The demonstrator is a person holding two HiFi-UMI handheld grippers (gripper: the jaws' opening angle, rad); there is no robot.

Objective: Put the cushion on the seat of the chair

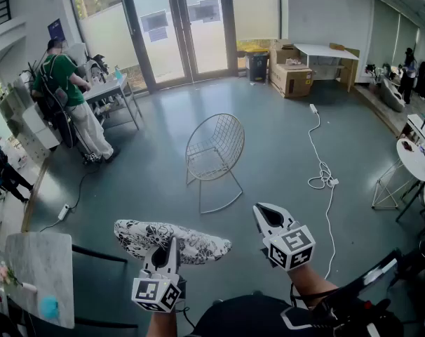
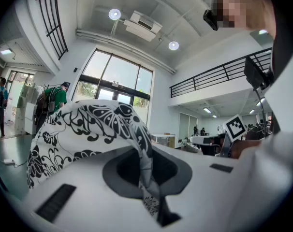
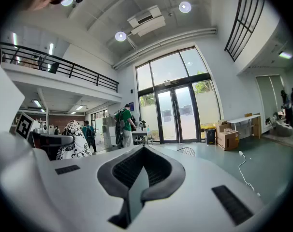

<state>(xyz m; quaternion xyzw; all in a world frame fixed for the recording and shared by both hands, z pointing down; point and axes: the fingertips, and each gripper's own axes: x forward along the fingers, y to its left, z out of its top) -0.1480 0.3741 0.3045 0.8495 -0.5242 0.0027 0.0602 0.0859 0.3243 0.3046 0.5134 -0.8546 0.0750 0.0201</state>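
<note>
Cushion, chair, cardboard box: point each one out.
cushion [image 1: 198, 246], head view, right part of its patterned top
chair [image 1: 210, 163], head view, wire seat
cardboard box [image 1: 295, 84], head view, front face

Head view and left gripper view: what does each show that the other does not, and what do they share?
Only the head view shows the wire chair standing on the floor with its seat bare, and the white cable lying beyond it. Only the left gripper view shows the left gripper with its jaws pinching a fold of the cushion, and the ceiling lights. Both show the patterned cushion, the right gripper, the glass doors and the person in green.
</note>
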